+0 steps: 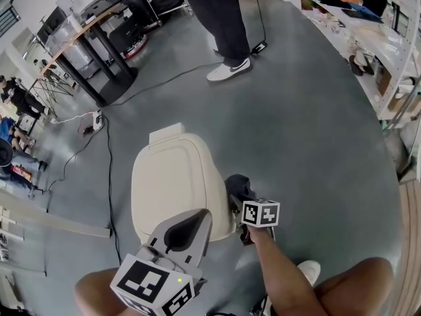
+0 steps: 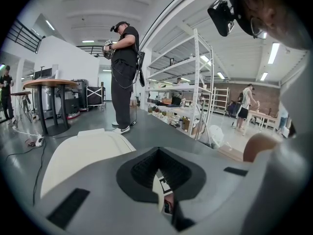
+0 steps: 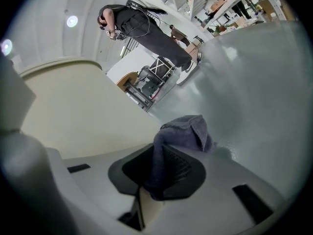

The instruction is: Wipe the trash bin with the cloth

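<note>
- Your right gripper has its fingers clamped on the grey cloth. One fold runs down between the pads, and the rest bunches just beyond the fingertips.
- The cloth lies just beside the right wall of the cream trash bin, toward its near corner. Contact cannot be confirmed.
- Your left gripper has its fingers closed together with nothing between them, and it is held over the bin's near edge.
- The bin stands on the grey floor with its lid down.
</note>
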Available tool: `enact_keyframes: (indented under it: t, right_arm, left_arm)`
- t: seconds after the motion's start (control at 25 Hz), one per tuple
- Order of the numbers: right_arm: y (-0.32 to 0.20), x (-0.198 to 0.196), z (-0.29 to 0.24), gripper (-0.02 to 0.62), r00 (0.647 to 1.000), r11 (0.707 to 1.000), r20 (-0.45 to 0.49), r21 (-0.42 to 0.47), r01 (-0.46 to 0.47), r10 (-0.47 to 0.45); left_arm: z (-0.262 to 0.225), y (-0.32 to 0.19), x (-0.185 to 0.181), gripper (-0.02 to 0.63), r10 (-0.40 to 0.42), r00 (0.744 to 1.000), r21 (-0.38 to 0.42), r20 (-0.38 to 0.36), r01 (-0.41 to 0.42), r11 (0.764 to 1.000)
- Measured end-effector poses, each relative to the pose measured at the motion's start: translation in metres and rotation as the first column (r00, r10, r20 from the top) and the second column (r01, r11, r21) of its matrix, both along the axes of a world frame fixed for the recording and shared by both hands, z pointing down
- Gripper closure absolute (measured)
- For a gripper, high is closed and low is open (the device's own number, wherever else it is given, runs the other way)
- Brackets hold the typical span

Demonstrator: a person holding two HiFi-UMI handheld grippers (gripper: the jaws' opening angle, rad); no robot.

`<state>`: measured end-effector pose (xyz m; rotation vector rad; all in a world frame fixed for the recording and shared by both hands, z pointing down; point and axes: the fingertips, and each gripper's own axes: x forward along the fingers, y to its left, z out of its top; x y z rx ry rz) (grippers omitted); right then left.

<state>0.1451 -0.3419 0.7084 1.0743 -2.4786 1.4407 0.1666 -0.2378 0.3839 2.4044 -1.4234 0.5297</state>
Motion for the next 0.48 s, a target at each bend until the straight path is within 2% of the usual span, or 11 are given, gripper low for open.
enact_keyframes:
  t: [0.2,0.32,0.48]
  right_arm:
    - [0.001,0.005,0.013,0.543,0.998,1.0,-0.061,-0.014,-0.007,0.006]
    - [-0.008,0.028,-0.004,0.543,0.982,0.993,-0.164,0.085,-0.079,0.092]
    - [-0.014,0.05,-0.048,0.543,0.959,0.965,-0.22,0.231,-0.126,0.178]
  left_arm:
    - [-0.002,-0.001,-0.001,0.606,-0.009,1.0,-0.01,-0.025,0.009,1.0]
    - [-0.009,-0.002,-0.001,0.606,-0.017,0.999,-0.001,-0.039,0.017,1.0]
    - [-0.021,0.003,-0.005,0.606,-0.026,0.998,0.032,-0.053,0.028,0.999]
